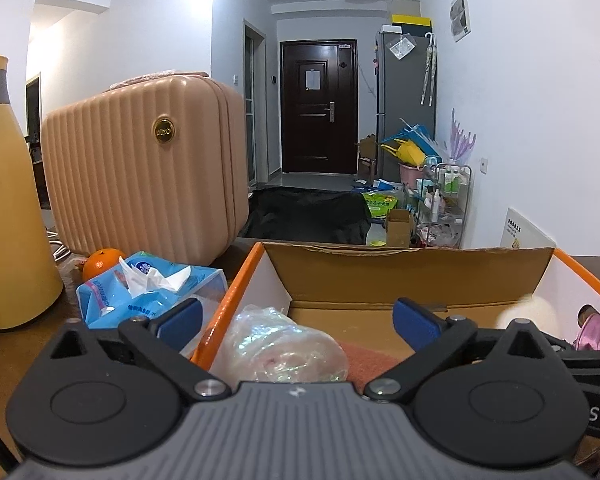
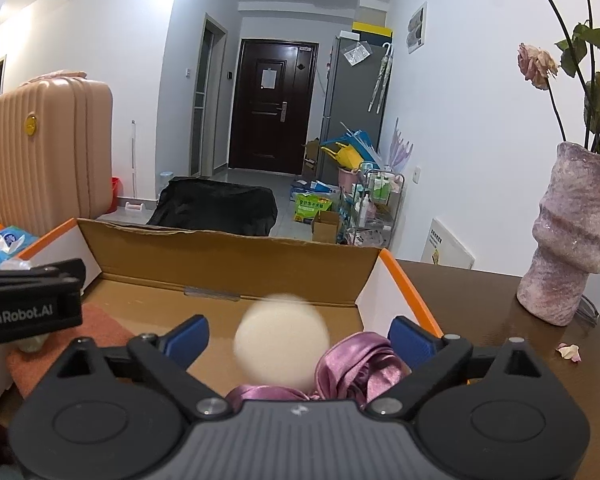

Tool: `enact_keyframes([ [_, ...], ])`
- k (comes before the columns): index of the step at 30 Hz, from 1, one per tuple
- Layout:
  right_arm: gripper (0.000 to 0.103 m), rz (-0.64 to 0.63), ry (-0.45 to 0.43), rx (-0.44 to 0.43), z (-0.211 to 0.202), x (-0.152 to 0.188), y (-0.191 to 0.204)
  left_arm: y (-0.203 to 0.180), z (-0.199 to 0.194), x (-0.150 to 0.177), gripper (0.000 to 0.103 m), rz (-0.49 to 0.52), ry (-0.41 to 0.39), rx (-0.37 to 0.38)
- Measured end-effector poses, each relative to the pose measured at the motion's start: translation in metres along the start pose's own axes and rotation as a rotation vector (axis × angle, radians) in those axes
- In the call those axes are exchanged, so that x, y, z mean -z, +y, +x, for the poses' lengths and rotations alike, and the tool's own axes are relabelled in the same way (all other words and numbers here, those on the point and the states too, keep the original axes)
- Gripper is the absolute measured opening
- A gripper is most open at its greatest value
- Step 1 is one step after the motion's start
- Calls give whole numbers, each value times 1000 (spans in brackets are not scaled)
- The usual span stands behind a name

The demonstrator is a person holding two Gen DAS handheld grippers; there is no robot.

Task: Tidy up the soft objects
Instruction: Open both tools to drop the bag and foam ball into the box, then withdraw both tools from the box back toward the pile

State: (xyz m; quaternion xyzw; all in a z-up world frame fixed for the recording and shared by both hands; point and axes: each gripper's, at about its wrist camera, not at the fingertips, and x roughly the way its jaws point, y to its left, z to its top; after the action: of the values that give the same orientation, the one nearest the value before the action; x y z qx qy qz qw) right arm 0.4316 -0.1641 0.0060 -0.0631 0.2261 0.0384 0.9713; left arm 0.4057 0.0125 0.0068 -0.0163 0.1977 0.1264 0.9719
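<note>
We are holding the left gripper [image 1: 296, 312] with jaws spread wide, nothing clamped; its left finger [image 1: 182, 316] is sitting outside the cardboard box [image 1: 412, 268], over the box's orange left rim, its right finger inside. Between them, lying in the box by its left wall, is a clear plastic-wrapped bundle [image 1: 284, 348], pads not touching it. Under the bundle, on the box floor, we are seeing an orange-red cloth [image 1: 364, 358].

We are holding the right gripper [image 2: 300, 334] wide open too, both blue fingers over the box's right half. A cream foam ball [image 2: 282, 338] is showing blurred between the fingers, apart from both pads; whether it is resting on the box floor we cannot tell. A pink satin cloth [image 2: 358, 368] is lying bunched in the box's near right corner, just beside the ball, below the right finger [image 2: 414, 340].

Left of the box: blue tissue pack [image 1: 148, 292] touching the box's wall, an orange [image 1: 100, 262] behind it, a peach suitcase [image 1: 140, 176] further back, a yellow bottle [image 1: 8, 220] far left. Right of the box: pink vase [image 2: 572, 236] with dried roses, standing on the brown table [image 2: 480, 312].
</note>
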Motion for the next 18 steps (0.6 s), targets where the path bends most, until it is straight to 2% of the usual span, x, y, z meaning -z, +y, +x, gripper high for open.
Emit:
enact_keyframes([
  [18, 101, 8, 8, 18, -2, -1, -6, 1, -3, 1, 103, -1, -4, -9],
])
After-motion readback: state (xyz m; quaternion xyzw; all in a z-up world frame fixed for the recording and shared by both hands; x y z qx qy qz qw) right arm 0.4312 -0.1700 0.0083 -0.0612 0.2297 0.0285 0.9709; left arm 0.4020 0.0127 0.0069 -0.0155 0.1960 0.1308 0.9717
